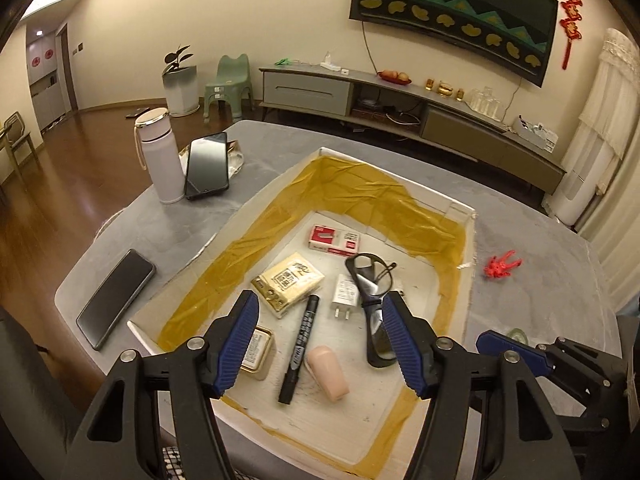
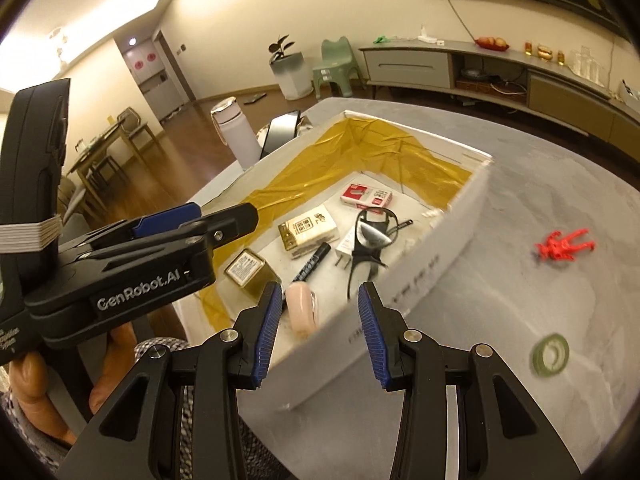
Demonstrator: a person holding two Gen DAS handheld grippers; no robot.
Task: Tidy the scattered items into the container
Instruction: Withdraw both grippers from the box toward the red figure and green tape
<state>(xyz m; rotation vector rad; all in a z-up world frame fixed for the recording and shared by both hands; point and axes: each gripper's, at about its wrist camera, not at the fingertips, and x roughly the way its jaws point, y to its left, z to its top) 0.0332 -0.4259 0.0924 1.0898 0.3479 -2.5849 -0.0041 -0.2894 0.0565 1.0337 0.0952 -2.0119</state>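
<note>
A white box (image 1: 468, 240) lined with yellow tape sits mid-table. Inside lie a red-white carton (image 1: 335, 238), tissue packet (image 1: 288, 282), black marker (image 1: 300, 350), white charger (image 1: 345, 296), black glasses (image 1: 374, 304), pink case (image 1: 327, 372) and gold tin (image 1: 256, 350). My left gripper (image 1: 322, 304) hovers open above them, holding nothing. My right gripper (image 2: 320, 296) stands open over the box's near wall (image 2: 400, 300), also holding nothing. On the table right of the box lie a red toy figure (image 2: 564, 246) and a green tape roll (image 2: 552, 354).
Left of the box, a dark phone (image 1: 116, 300) lies flat near the table edge. A second phone (image 1: 207, 166) leans on a white flask (image 1: 158, 156). A hand (image 2: 32, 380) holds the left gripper's handle. Grey tabletop (image 2: 520, 300) spreads to the right.
</note>
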